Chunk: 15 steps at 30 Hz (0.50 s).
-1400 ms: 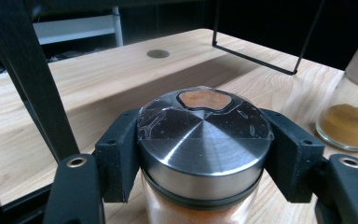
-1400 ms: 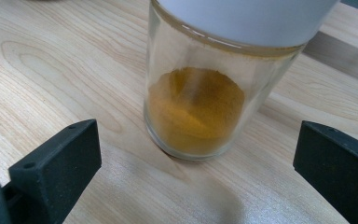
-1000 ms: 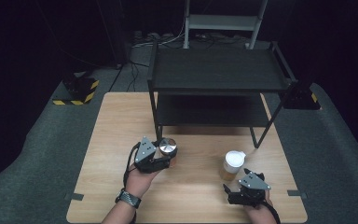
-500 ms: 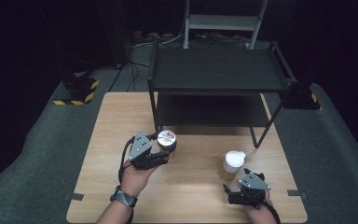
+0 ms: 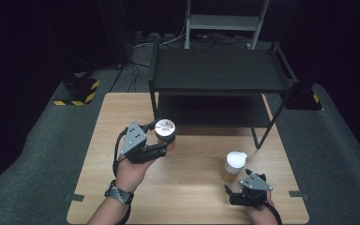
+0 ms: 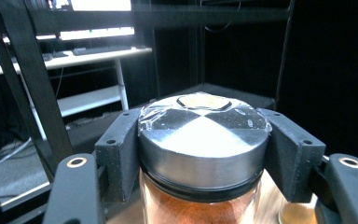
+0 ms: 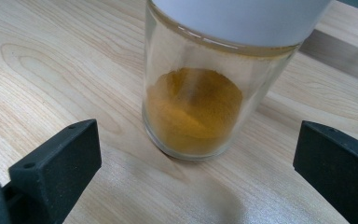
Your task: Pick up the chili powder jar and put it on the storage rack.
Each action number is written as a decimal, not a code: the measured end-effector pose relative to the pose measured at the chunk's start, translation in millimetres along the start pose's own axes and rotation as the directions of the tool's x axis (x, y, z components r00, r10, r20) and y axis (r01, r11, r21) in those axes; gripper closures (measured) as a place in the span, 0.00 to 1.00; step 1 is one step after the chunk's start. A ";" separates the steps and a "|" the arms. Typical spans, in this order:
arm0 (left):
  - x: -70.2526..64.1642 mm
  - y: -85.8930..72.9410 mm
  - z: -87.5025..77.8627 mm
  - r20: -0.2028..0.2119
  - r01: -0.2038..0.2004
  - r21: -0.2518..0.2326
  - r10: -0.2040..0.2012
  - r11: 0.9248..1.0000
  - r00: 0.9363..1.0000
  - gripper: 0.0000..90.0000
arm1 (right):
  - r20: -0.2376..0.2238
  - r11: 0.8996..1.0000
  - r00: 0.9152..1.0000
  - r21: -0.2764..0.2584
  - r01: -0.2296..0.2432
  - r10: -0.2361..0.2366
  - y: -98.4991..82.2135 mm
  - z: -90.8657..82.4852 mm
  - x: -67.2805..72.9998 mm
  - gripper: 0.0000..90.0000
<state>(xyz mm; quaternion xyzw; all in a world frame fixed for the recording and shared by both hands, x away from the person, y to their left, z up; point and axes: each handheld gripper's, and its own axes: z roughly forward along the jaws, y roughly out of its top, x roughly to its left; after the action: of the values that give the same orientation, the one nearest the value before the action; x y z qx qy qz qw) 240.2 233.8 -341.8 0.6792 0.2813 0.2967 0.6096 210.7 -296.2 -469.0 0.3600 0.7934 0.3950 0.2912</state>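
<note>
My left gripper [image 5: 161, 146] is shut on a glass jar [image 5: 165, 133] of reddish-brown powder with a silver metal lid, and holds it above the table in front of the black shelf rack [image 5: 218, 75]. In the left gripper view both pads clamp the lid of the jar [image 6: 203, 140]. A second jar [image 5: 234, 165] with a white lid and yellow powder stands on the wooden table [image 5: 187, 187] at the right. My right gripper [image 5: 234, 192] rests just behind this white-lidded jar [image 7: 200, 93], open, its jaws wide apart and short of the glass.
The two-level black rack stands across the far half of the table, with its legs [image 5: 262, 131] near the white-lidded jar. A yellow-and-black striped block [image 5: 77, 91] lies on the floor at the left. Grey carpet surrounds the table.
My left gripper has lifted the silver-lidded jar off the table and carried it slightly toward the rack. The right gripper and the white-lidded jar have stayed still.
</note>
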 end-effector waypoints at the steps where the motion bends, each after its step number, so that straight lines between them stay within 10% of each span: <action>1: -0.1 2.9 -0.6 0.000 -0.004 -0.006 0.004 1.000 1.000 0.39 | 0.000 1.000 1.000 0.000 -0.002 0.002 -0.1 0.0 0.0 0.00; 15: 7.7 45.1 0.1 0.003 -0.003 -0.072 0.004 0.997 1.000 0.39 | -0.001 1.000 1.000 -0.003 -0.003 0.003 -0.4 -0.2 -0.3 0.00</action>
<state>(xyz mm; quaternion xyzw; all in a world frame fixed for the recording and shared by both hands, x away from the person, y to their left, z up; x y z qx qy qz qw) 246.4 235.0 -296.5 0.6578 0.2682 0.3065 0.6336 210.6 -296.7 -469.2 0.3607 0.7926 0.3966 0.2906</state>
